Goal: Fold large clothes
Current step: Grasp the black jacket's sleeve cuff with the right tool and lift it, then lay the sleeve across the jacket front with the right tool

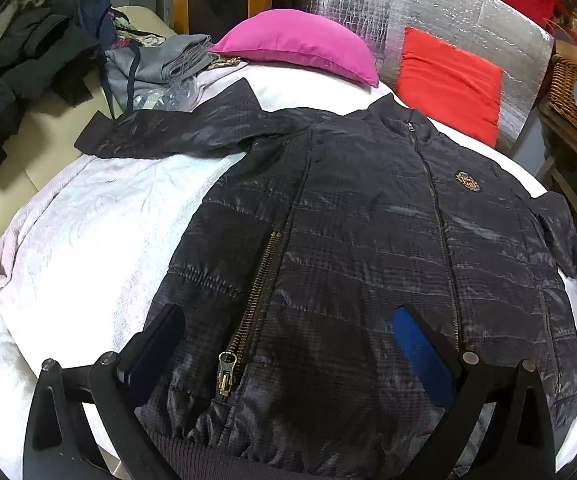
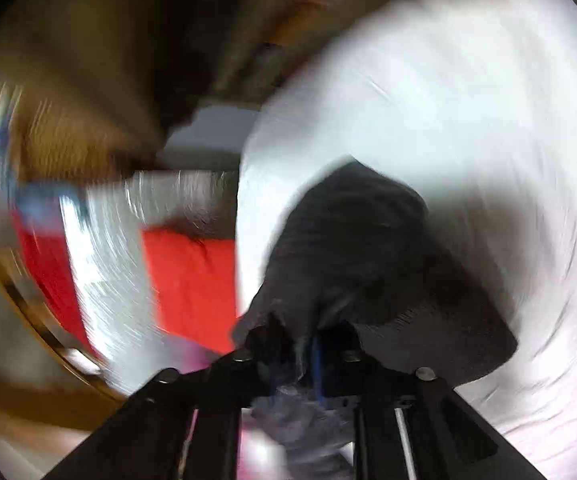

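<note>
Two hand-held grippers: left spread wide over jacket hem; right clamped on sleeve cuff. Likely next, fold sleeve across chest.

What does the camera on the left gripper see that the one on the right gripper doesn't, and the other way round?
Only the left wrist view shows the whole dark jacket spread flat on the white bedcover, its front zipper, chest badge, a pink pillow, and the open left gripper over the hem.

Only the right wrist view, heavily blurred, shows the right gripper shut on a dark piece of the jacket, probably a sleeve.

Both show the jacket, the bedcover, the red cushion and the silver foil sheet.
</note>
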`<state>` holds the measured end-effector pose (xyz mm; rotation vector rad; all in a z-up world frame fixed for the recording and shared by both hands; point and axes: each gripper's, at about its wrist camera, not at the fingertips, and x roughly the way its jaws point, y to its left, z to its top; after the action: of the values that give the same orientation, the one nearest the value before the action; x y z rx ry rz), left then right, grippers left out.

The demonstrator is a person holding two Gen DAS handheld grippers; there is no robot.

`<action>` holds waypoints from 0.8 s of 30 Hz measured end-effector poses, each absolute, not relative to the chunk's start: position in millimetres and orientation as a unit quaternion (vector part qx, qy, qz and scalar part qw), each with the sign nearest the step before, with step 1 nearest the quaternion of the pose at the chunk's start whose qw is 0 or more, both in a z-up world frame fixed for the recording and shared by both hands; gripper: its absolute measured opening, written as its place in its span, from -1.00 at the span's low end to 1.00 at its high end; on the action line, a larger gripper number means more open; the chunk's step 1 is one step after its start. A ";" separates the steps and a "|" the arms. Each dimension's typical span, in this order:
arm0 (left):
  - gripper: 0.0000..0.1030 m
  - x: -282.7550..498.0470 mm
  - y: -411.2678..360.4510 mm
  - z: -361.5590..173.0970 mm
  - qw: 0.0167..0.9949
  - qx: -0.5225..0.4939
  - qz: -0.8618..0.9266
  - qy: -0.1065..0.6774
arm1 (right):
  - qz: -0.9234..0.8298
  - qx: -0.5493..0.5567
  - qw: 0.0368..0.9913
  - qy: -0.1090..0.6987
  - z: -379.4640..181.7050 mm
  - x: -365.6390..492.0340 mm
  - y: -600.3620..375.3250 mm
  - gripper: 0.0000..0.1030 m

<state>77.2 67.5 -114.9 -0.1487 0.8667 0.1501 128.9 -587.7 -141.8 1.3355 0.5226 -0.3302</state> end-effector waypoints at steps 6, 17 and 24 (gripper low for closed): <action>1.00 76.2 68.2 -118.7 0.903 -0.077 0.068 0.417 | -0.161 0.272 0.912 0.262 -9.6 180.2 -503.4 -0.79; 1.00 68.5 90.5 -111.1 0.905 -0.088 0.087 0.407 | 0.110 -0.076 0.912 0.387 -53.6 237.6 -214.6 1.00; 1.00 82.0 82.7 -93.9 0.910 -0.076 0.066 0.402 | 0.162 0.153 0.894 0.390 -84.7 189.0 -259.5 1.00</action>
<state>82.0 82.7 -93.9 -0.1572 0.8280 0.1368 189.0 -259.5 -84.7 0.3175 0.8085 0.3350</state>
